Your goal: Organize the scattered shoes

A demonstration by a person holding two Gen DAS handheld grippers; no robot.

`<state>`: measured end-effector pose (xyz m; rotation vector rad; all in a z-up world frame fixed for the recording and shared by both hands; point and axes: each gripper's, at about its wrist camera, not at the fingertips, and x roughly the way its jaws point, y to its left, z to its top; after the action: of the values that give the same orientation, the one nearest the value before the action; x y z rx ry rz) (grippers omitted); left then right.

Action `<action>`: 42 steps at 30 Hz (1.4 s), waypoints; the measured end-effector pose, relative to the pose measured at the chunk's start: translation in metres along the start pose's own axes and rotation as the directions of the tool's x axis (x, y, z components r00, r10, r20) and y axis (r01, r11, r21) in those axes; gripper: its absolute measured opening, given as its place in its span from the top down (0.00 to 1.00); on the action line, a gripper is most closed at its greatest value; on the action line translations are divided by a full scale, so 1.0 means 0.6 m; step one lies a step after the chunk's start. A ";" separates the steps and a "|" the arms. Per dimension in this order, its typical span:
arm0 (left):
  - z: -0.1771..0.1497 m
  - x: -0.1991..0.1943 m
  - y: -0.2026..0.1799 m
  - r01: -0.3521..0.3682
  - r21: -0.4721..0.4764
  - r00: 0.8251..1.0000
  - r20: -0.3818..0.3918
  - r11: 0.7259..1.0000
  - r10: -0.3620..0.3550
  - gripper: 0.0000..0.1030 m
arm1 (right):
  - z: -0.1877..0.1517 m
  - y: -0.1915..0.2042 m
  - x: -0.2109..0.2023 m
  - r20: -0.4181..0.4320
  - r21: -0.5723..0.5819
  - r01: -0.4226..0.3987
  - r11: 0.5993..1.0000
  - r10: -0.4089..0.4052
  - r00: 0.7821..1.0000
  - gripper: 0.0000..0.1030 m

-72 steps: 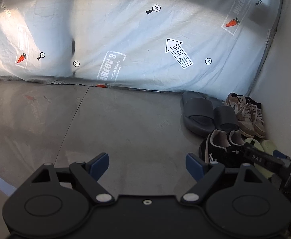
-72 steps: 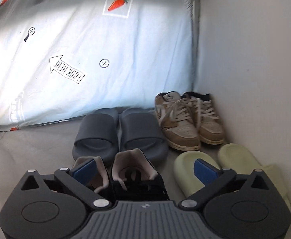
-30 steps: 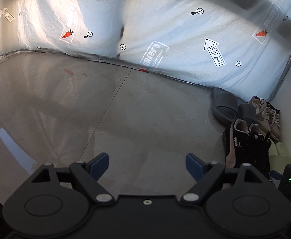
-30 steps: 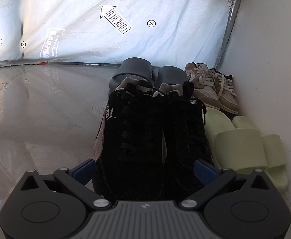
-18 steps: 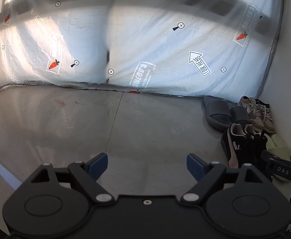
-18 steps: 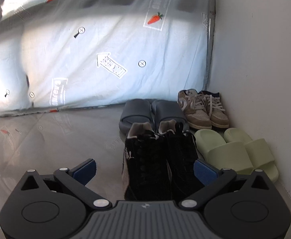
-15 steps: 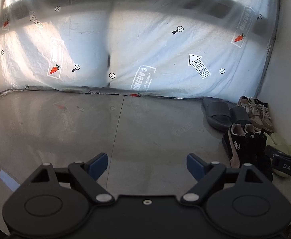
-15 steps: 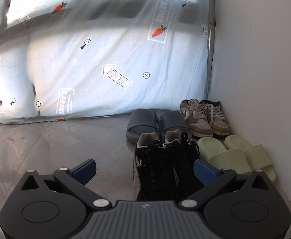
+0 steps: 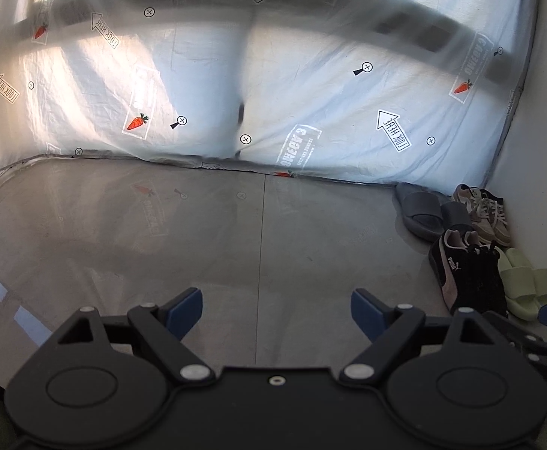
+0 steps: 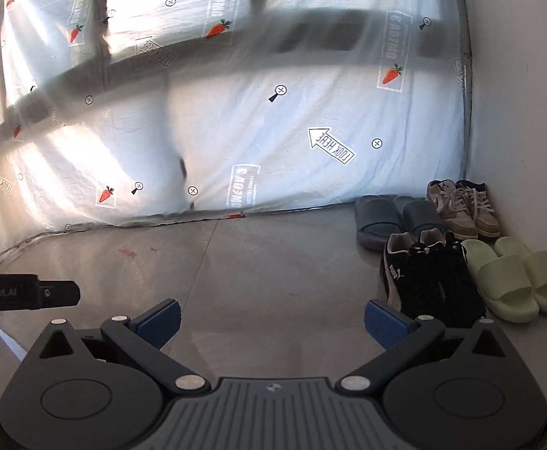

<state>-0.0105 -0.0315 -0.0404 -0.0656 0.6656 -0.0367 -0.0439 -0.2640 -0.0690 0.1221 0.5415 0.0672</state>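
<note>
- Closest to the lens, the right gripper (image 10: 271,317) has pulled up and back from the shoes; its jaws are spread wide with only bare floor (image 10: 266,273) between them. A second ago the black sneakers filled that gap, so they're released now.
- Same for the left gripper (image 9: 277,309): jaws apart, nothing in them, and it has backed off too, so the shoes look smaller in its view than before.
- Right of centre in the right wrist view, the black sneakers (image 10: 432,281) sit side by side on the floor, toes toward the camera.
- Just beside them on the right are the green slides (image 10: 513,277), also paired.
- Behind those, the grey slides (image 10: 393,217) and tan sneakers (image 10: 462,206) line up against the plastic sheet (image 10: 273,131) and the white wall (image 10: 520,131), tucked in the corner.
- Looks like all four pairs are grouped neatly, so the tidying seems basically done. No stray shoe can be made out on the open floor to the left.
</note>
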 end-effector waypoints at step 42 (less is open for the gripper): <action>-0.051 -0.070 0.019 -0.012 0.099 0.999 -0.037 0.995 0.016 0.15 | -0.036 0.077 -0.078 -0.097 -0.018 0.047 0.999 -0.049 0.994 0.00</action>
<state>-0.0625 -0.0190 -0.0394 0.0349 0.7013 -0.0577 -0.0964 -0.2208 -0.0573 0.0907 0.6412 0.0305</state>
